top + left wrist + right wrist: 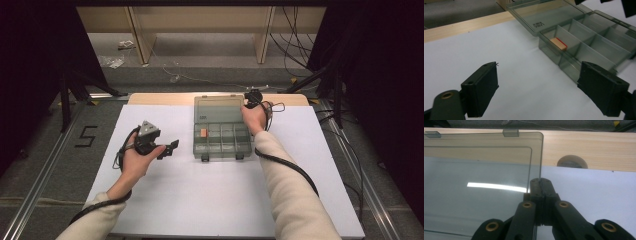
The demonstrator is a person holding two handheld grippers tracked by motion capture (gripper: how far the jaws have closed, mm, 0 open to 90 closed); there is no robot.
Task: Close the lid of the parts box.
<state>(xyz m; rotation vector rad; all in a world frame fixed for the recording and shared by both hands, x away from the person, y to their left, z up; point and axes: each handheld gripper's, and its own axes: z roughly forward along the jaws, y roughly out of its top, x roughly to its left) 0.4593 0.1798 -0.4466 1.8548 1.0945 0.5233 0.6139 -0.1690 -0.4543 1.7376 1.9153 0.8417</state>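
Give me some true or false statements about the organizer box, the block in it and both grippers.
1. The smoky transparent plastic organizer box has its lid open. True.
2. The small tan wooden block with a red edge lies on the white table cover. False: it lies inside a compartment of the box.
3. The right gripper is shut on the lid's edge. True.
4. The left gripper holds the block. False: its jaws stand open with nothing between them.
5. The box holds several blocks. False: one block is visible.

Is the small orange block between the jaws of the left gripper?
No, the orange block lies in a compartment of the organizer box, and the left gripper is empty.
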